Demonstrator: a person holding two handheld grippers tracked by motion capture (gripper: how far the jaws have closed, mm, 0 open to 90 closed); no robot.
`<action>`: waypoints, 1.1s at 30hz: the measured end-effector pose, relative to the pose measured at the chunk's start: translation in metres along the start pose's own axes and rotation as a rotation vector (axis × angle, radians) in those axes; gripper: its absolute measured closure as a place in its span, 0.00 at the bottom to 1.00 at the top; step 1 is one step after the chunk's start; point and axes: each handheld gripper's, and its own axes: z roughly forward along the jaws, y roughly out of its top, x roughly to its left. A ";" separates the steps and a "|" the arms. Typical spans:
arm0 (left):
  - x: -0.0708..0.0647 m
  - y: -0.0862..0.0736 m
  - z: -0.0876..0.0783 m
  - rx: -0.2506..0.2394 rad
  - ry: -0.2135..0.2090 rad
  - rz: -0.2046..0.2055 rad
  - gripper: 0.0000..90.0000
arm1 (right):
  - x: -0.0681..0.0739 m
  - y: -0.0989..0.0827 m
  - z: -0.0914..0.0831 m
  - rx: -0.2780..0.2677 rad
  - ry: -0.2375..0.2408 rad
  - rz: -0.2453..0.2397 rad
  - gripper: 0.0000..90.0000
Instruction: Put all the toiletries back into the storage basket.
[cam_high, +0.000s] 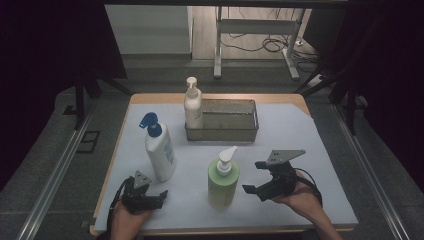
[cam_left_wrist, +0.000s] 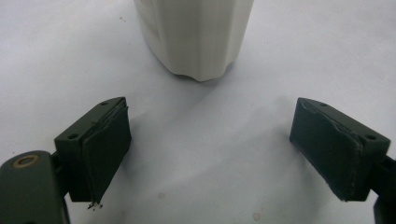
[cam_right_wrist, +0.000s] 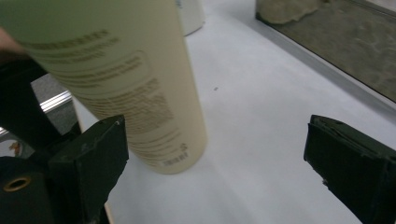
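The right tool (cam_high: 254, 177), jaws apart, nears the green bottle (cam_high: 223, 182), which looks stiff, smooth and top-heavy, so mid-body seems the best hold; the left tool (cam_high: 150, 192) gapes empty.

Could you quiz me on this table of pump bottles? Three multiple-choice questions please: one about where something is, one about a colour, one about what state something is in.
1. Where does the small white pump bottle stand?
A. Inside the grey metal tray, at its left end
B. At the table's near edge
C. Between the right tongs

2. What colour is the pump on the big white bottle?
A. Red
B. Blue
C. Green

3. How are the right tongs beside the green bottle?
A. Clamped on the bottle
B. Open, nothing gripped
C. Shut on a cap

Answers: 1 A, the high view shows it within the tray's left end. 2 B, its pump head is clearly blue. 3 B, the right gripper view shows both pads apart with the bottle off to one side.
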 end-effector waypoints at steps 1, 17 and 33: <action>0.000 0.000 0.000 0.000 0.000 0.000 0.14 | 0.003 0.001 0.001 -0.003 0.009 -0.008 0.06; 0.000 0.000 0.000 0.002 -0.001 0.001 0.14 | 0.032 0.017 0.023 0.013 0.075 -0.079 0.04; 0.000 0.000 0.000 0.001 -0.001 -0.001 0.14 | 0.047 0.027 0.047 0.042 0.062 -0.143 0.03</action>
